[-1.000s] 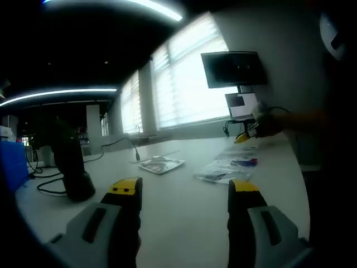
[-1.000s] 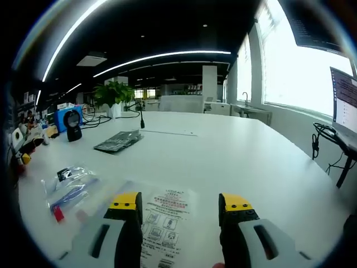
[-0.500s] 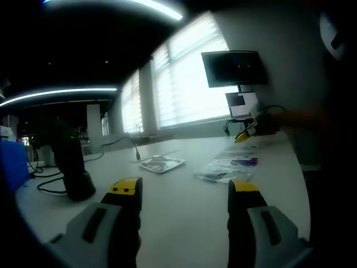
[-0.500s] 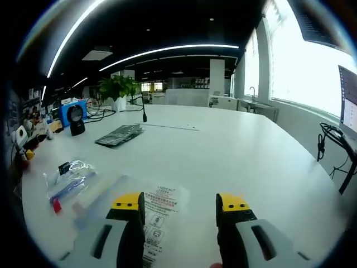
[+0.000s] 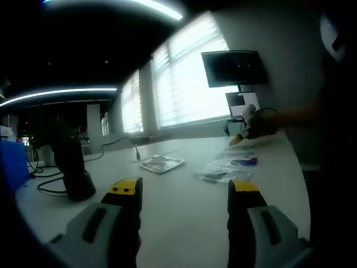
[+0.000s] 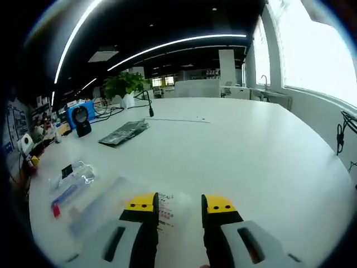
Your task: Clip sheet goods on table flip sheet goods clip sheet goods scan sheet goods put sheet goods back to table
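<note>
Sheet goods (image 6: 167,207) on table (image 6: 251,145), between right claw (image 6: 179,205) jaws.

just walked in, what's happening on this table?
A person works two handheld grippers over a white table. The right gripper is down over a printed flat packet, jaws narrowed around its edge, but a grip isn't confirmed. The left gripper hovers open over bare table near a black scanner. More packets lie nearby.
</note>
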Demonstrator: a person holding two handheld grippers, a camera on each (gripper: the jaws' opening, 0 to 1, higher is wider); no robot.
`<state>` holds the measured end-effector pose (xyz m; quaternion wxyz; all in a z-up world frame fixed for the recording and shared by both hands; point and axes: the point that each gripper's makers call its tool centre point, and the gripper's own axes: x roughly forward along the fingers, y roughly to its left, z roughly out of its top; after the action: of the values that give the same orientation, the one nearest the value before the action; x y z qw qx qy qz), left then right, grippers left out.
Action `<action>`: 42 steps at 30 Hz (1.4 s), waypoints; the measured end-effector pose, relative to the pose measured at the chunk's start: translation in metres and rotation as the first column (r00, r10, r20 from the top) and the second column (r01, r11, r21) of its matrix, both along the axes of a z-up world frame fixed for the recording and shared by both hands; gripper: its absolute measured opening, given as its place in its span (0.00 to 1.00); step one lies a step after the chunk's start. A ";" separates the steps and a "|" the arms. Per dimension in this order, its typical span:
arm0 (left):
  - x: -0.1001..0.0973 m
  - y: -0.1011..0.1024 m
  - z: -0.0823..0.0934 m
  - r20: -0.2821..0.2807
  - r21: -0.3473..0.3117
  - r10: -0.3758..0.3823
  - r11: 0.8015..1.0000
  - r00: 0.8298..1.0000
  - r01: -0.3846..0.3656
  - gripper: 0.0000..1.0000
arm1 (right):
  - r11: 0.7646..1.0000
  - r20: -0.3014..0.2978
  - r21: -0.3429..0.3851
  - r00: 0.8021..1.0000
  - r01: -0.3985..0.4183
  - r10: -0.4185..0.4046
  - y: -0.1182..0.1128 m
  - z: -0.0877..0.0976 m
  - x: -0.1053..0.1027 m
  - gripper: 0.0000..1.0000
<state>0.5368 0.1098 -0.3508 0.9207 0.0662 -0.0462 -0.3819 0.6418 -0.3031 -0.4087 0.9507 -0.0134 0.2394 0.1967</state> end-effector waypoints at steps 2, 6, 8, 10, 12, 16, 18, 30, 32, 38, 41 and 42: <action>0.000 0.000 0.000 0.001 -0.001 0.001 1.000 1.000 -0.001 0.54 | 1.000 -0.017 -0.017 1.000 -0.011 0.010 0.002 -0.005 0.000 0.26; 0.000 0.000 0.000 0.000 -0.001 -0.002 1.000 1.000 0.002 0.54 | 0.999 -0.026 -0.044 1.000 -0.010 0.008 -0.001 -0.008 0.003 0.27; 0.000 0.000 0.000 0.002 -0.001 -0.003 1.000 1.000 0.003 0.54 | 0.998 -0.028 -0.065 0.999 -0.019 0.017 -0.002 -0.010 0.004 0.28; 0.000 0.000 0.000 0.004 -0.002 -0.004 1.000 1.000 0.004 0.54 | 0.993 -0.026 -0.110 0.999 -0.034 0.031 -0.003 -0.011 0.004 0.28; 0.000 0.000 0.001 0.004 -0.002 -0.003 1.000 1.000 0.003 0.54 | 0.994 -0.032 -0.108 0.999 -0.027 0.023 -0.003 -0.011 0.005 0.26; -0.001 0.000 0.000 0.003 0.002 -0.007 1.000 1.000 0.007 0.54 | 0.991 -0.054 -0.125 0.998 -0.049 0.043 0.001 -0.011 0.003 0.20; -0.002 -0.001 0.000 0.004 0.005 -0.007 1.000 1.000 0.007 0.54 | 0.991 -0.062 -0.128 0.997 -0.049 0.041 0.000 -0.012 0.003 0.20; -0.001 0.000 -0.001 0.002 0.010 -0.003 1.000 1.000 0.003 0.54 | 0.983 -0.082 -0.139 0.991 -0.116 0.105 0.010 -0.012 -0.003 0.06; -0.001 0.000 -0.001 0.004 0.011 -0.004 1.000 1.000 0.004 0.54 | 0.982 -0.079 -0.147 0.991 -0.121 0.111 0.013 -0.012 -0.004 0.04; -0.001 0.000 -0.001 0.005 0.009 -0.006 1.000 1.000 0.006 0.54 | 0.980 -0.059 -0.165 0.992 -0.116 0.108 0.017 -0.012 -0.006 0.00; -0.001 0.000 -0.001 0.004 0.009 -0.006 1.000 1.000 0.006 0.54 | 0.978 -0.048 -0.172 0.992 -0.121 0.114 0.019 -0.008 -0.007 0.00; 0.000 0.001 -0.001 0.004 0.009 -0.004 1.000 1.000 0.004 0.54 | 0.979 -0.048 -0.168 0.993 -0.116 0.109 0.020 -0.007 -0.008 0.00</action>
<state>0.5363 0.1103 -0.3516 0.9195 0.0709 -0.0465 -0.3839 0.6340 -0.2836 -0.4153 0.9286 -0.1045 0.2725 0.2292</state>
